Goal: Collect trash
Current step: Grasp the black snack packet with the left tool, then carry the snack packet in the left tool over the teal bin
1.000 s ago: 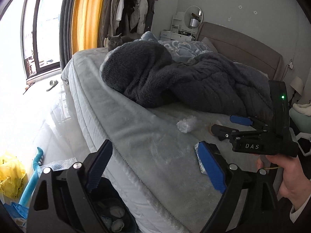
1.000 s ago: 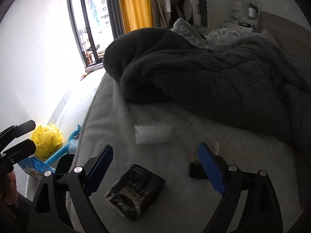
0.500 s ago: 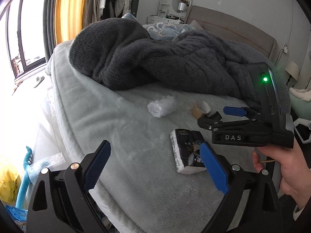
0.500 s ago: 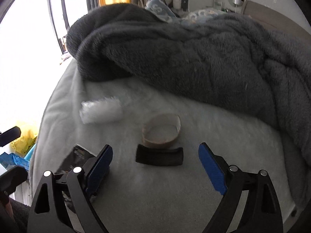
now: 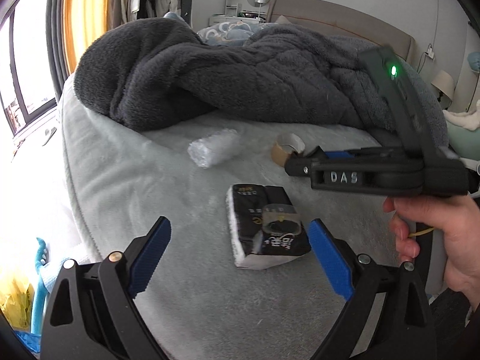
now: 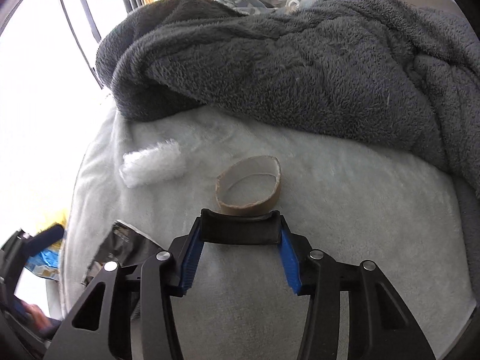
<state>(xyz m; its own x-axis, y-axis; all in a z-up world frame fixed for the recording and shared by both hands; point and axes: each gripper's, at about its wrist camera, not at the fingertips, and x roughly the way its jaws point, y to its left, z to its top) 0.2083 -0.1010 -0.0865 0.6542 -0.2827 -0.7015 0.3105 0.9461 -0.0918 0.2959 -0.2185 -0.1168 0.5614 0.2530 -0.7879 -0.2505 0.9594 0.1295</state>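
The right gripper (image 6: 238,234) has just been closing, and its 2 blue pads now press the ends of a flat black strip (image 6: 237,229) lying on the bed (image 6: 360,198). The strip bows slightly, so it is soft and held at its ends only. A cardboard ring (image 6: 248,186) sits just beyond it, touching or nearly so. To do this well, keep the squeeze steady and lift straight up, so the strip neither slips nor drags the ring along.

The left gripper (image 5: 240,258) hangs wide open and empty above the bed, a tissue pack (image 5: 264,231) between its pads but untouched. Lowering it squarely over the pack's narrow sides before closing looks best. A clear plastic wad (image 5: 213,150) lies farther back, near the grey blanket (image 5: 240,72).
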